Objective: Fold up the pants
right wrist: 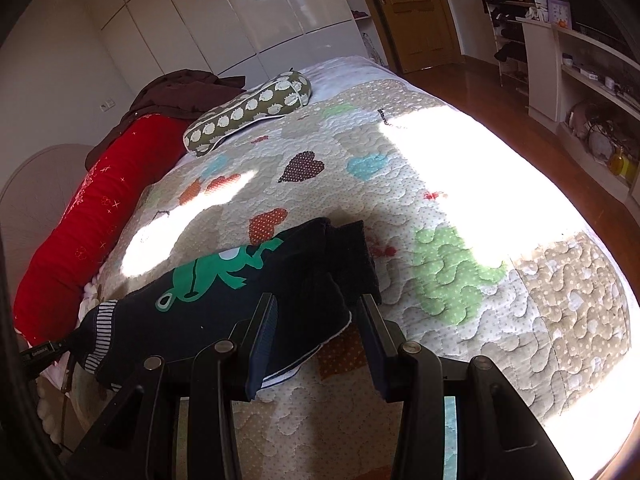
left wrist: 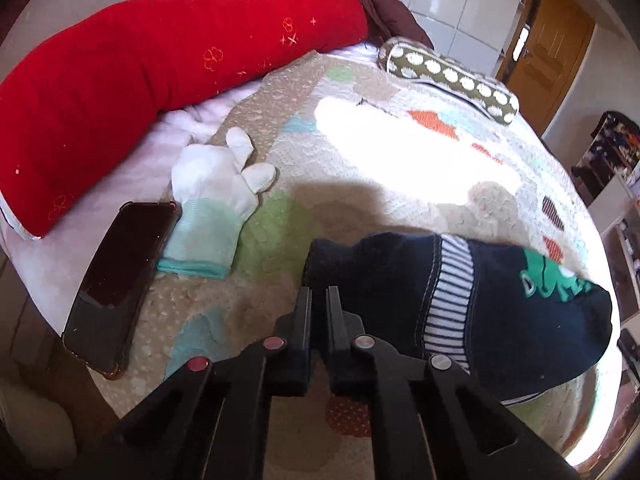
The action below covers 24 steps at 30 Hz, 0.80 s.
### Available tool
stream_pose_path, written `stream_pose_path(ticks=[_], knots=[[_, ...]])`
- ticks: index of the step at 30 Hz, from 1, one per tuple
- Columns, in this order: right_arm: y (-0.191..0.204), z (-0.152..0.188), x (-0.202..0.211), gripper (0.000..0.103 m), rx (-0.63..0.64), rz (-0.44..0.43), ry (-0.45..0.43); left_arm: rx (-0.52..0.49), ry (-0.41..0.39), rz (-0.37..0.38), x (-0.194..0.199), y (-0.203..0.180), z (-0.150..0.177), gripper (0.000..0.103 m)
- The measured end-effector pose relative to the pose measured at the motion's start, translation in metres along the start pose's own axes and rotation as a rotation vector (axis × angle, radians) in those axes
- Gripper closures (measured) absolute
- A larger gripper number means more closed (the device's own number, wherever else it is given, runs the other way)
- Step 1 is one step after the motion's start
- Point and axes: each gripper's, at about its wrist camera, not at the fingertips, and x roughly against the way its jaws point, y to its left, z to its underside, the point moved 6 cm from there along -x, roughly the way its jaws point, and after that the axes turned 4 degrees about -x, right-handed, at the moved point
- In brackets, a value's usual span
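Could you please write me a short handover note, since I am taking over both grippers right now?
Left gripper: fingers nearly together at the dark edge of the pants; a pinch is not certain.
Right gripper: open, fingers either side of the leg end, not pressing.
The navy pants lie on the quilt, frog print up, legs apparently laid together.
A phone and a glove lie beside them.
Left to do: fold across the length and flatten.

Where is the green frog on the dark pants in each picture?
Left wrist view: the frog patch is at the right edge, on the pants, beyond the striped band.
Right wrist view: the frog patch is left of centre, above the right gripper.
Shared landmark: the red bolster pillow.
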Motion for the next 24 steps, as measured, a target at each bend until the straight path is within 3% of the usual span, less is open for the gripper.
stream_pose_path(ticks=[3,8,12,16,18,21,24], knots=[[0.006,-0.002,0.0,0.058,0.006,-0.008,-0.004,-0.061,0.058,-0.054,-0.016,-0.004,0.016,0.094],[0.04,-0.017,0.008,0.058,0.05,-0.079,-0.047,-0.001,-0.012,-0.042,0.018,0.014,0.014,0.091],[0.078,-0.018,-0.007,0.058,0.116,-0.157,-0.006,0.091,-0.084,-0.033,0.049,0.028,0.008,0.084],[0.109,-0.007,-0.049,0.058,0.152,-0.207,0.08,0.069,-0.087,0.055,0.039,-0.006,-0.002,0.058],[0.117,-0.001,-0.072,0.058,0.138,-0.234,0.139,0.047,-0.065,0.058,0.018,-0.022,-0.002,0.058],[0.104,0.008,-0.099,0.058,0.096,-0.222,0.211,0.044,0.031,-0.008,-0.026,-0.026,0.009,0.058],[0.062,0.005,-0.108,0.06,0.037,-0.124,0.203,0.024,0.027,-0.023,-0.033,-0.025,0.012,0.055]])
